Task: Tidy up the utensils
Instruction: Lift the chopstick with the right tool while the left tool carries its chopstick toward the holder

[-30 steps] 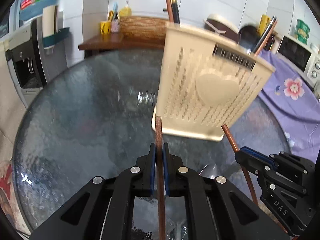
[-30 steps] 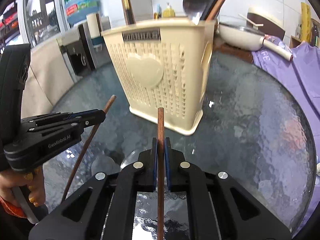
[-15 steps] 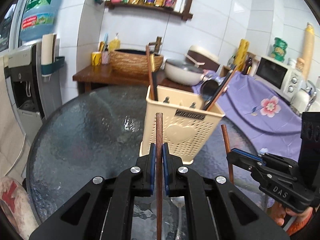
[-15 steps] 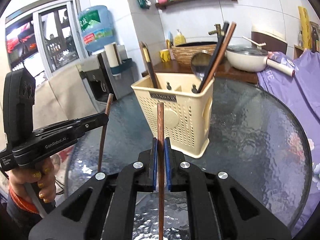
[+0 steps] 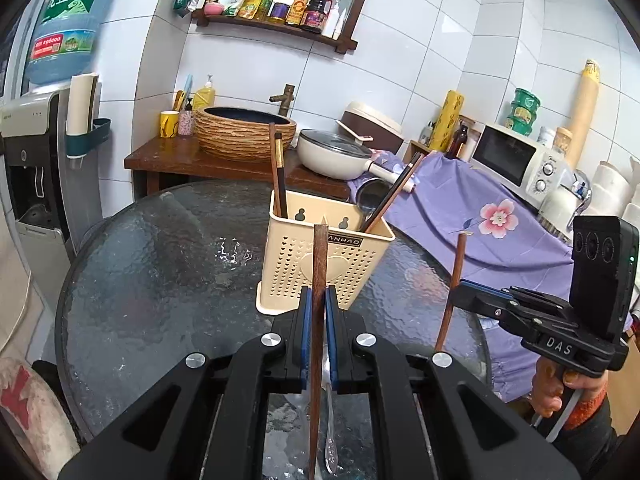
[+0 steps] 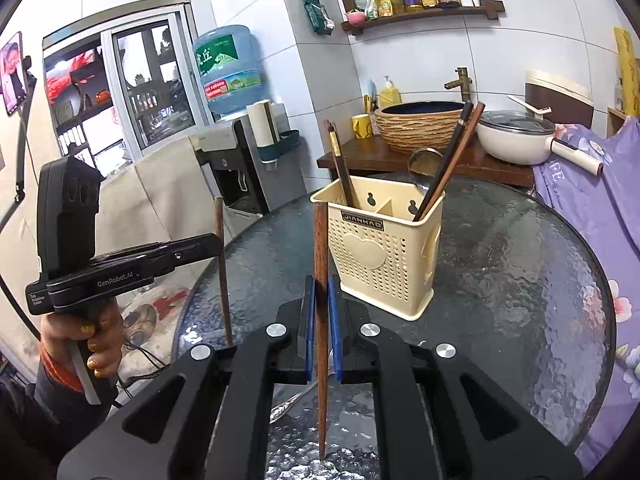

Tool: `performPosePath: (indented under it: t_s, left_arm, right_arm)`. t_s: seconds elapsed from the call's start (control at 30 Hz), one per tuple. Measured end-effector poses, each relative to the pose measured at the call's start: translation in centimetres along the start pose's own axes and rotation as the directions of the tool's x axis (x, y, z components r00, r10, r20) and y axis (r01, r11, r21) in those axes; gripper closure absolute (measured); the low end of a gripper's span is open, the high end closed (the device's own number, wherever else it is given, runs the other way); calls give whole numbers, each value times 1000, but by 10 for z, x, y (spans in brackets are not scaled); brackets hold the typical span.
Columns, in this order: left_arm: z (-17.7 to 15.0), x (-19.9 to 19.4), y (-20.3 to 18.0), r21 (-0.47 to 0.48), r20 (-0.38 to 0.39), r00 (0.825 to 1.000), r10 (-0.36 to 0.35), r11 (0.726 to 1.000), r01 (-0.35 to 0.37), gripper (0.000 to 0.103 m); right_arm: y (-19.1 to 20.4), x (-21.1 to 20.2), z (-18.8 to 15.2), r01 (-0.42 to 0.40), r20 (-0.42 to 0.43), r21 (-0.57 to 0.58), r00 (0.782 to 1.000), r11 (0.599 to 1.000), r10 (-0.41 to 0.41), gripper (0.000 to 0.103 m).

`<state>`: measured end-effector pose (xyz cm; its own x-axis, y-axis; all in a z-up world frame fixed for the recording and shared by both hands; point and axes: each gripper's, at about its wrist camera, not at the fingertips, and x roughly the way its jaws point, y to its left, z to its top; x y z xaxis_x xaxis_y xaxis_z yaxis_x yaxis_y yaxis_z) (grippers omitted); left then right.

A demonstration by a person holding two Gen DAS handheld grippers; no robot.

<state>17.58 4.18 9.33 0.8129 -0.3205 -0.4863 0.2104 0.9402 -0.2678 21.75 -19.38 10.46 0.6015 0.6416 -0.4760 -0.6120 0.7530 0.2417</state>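
Each gripper, left and right, is clamping an upright chopstick; the utensil holder is standing just ahead, mid-table.

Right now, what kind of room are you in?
Most likely a home kitchen: a microwave on the counter, a shelf of sauce bottles on the tiled wall, and a lidded pan beside a basin.

i see a water jug on its dispenser, a basin beside a white pan, a microwave and a bottle shelf.
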Motion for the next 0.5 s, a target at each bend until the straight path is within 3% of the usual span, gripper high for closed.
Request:
performPosePath:
  t_s: [0.5]
  left_arm:
    - [16,-24,-8,54,47,999,-7,999,5,96]
  right_arm:
    - [12,-7,11,-4,10,-44,1000,999,4,96]
